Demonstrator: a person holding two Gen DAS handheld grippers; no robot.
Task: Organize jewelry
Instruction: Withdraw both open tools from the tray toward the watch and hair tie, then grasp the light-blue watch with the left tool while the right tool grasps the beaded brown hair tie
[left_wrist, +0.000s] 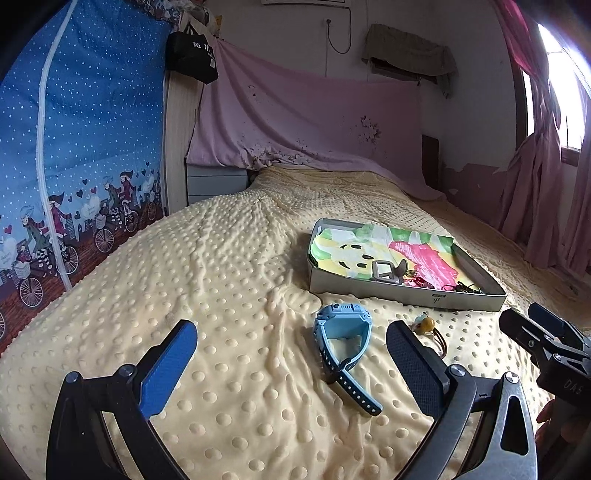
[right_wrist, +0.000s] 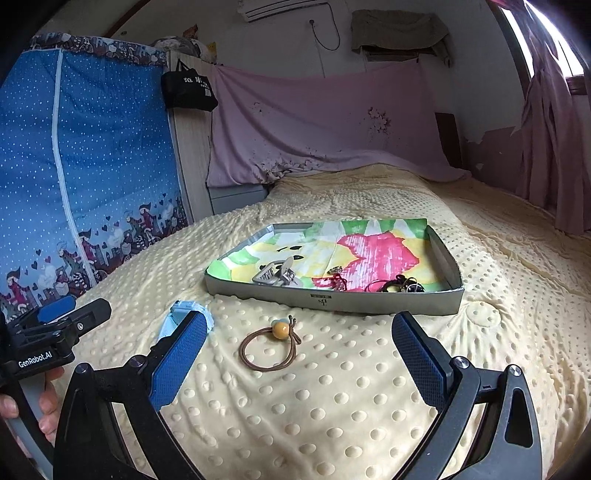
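A light blue watch (left_wrist: 345, 341) lies on the cream dotted blanket, between the fingers of my open left gripper (left_wrist: 291, 345). In the right wrist view only part of the watch (right_wrist: 184, 315) shows behind my left finger. A brown hair tie with an amber bead (right_wrist: 271, 345) lies between the fingers of my open right gripper (right_wrist: 301, 338), which is above it. The hair tie (left_wrist: 430, 326) also shows beside the left gripper's right finger. A grey tray (right_wrist: 448, 295) with a colourful lining holds a grey clip (right_wrist: 275, 275), a red piece and dark hair ties (right_wrist: 400, 284).
The tray (left_wrist: 406, 291) sits on the bed beyond both grippers. A blue fabric wardrobe (left_wrist: 81, 147) stands at the left. A pink sheet (left_wrist: 303, 118) hangs at the bed's head. Pink curtains (left_wrist: 539, 177) hang at the right.
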